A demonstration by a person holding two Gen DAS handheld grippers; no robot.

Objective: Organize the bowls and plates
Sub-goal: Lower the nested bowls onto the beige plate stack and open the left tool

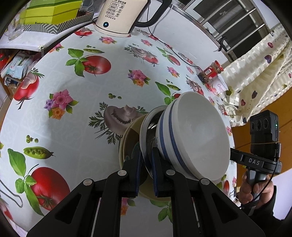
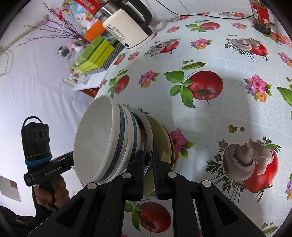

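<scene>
Left claw (image 1: 146, 171) | clamped on steel plate (image 1: 144, 138) rim | right claw (image 2: 147, 173) pinches opposite rim | white bowl (image 1: 197, 134) stacked atop, between both | above bench (image 1: 82, 127)

You are working at a table (image 1: 102, 142) covered with a glossy white oilcloth printed with tomatoes, mushrooms, peas and flowers. At its far edge stand a cream electric kettle (image 1: 120, 16) and a red-lidded jar (image 1: 210, 72), with a black cable (image 1: 175, 52) running between them. Past the far left corner, green boxes (image 2: 94, 54) sit stacked on a side shelf against a white wall (image 2: 36, 76); past the far right corner are a barred window (image 1: 235, 21) and a pale heart-patterned curtain (image 1: 259, 73).
</scene>
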